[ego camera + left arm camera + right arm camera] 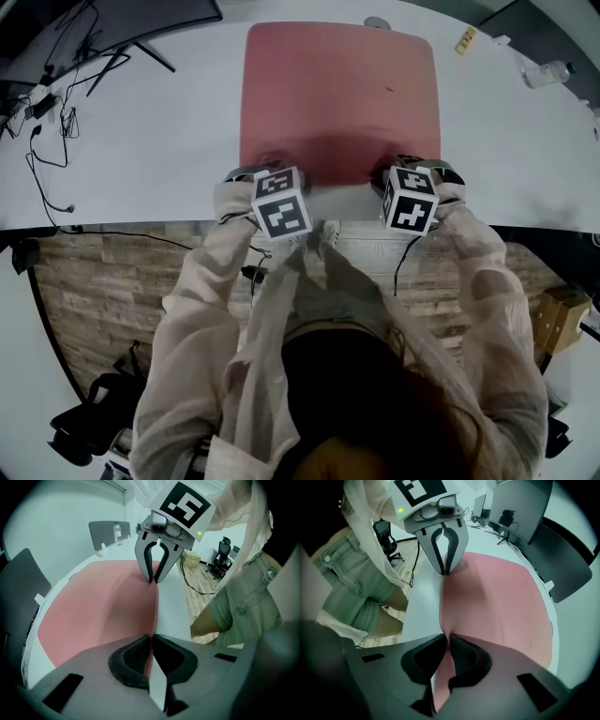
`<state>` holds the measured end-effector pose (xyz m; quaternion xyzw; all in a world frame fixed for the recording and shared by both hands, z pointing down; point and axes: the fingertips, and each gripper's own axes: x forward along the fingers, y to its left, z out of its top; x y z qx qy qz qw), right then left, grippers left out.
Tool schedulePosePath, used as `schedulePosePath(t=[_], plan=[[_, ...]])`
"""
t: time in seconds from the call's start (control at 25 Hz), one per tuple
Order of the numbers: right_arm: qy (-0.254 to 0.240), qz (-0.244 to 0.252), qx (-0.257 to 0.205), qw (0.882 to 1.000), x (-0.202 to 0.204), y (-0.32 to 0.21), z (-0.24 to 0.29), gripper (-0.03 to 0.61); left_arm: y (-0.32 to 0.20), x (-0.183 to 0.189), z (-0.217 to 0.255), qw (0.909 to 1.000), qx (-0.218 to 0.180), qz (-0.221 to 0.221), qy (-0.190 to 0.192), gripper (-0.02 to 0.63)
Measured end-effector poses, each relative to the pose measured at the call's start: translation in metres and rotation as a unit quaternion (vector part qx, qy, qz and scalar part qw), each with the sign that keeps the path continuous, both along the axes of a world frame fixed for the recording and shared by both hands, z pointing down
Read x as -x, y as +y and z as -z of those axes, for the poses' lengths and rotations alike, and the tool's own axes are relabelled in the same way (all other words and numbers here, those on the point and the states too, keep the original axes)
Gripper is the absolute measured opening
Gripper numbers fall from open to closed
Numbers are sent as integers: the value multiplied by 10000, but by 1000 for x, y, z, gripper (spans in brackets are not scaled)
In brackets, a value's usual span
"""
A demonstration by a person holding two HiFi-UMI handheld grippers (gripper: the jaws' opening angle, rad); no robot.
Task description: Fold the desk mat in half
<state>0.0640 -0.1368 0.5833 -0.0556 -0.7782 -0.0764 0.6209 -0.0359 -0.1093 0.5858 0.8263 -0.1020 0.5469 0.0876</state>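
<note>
I see the mat [339, 98], pink-red with rounded corners, spread flat on the white table [159, 141], its long sides running away from me and its near edge close to the table's front edge. Both tools point steeply down onto that near edge. The left gripper [251, 174] sits at the near left corner and the right gripper [405, 171] at the near right corner, well apart, with the whole width of the mat between them. In the left gripper view the dark pads are drawn close together with the mat's edge pinched between them, a pale strip of it (the underside, as far as I can tell) showing below the pads. In the right gripper view the pads stand just as narrow, clamped on a pink fold of the mat that runs through them. At each pinch the edge is puckered up off the table, while the rest of the mat lies flat and unfolded. Each gripper view shows the other tool across the mat, its jaws likewise together on the edge. Loose sleeves [487, 281] cover the arms that hold the tools. Black cables [49, 155] lie on the table at far left, and a bottle [548, 73] lies at far right, both clear of the mat.
</note>
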Motion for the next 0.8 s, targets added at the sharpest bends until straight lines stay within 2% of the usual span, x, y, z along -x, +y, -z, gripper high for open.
schedulePosePath(t=[0.16, 0.64, 0.8], plan=[[-71, -49, 61, 9999, 0, 1, 10, 51, 4, -1, 11, 9999, 22, 77, 152, 28], [-278, -13, 67, 9996, 6, -15, 53, 51, -4, 3, 43, 9987, -507, -28, 55, 28], [-351, -11, 45, 9994, 9, -24, 69, 51, -12, 4, 59, 9978, -635, -200, -50, 29]])
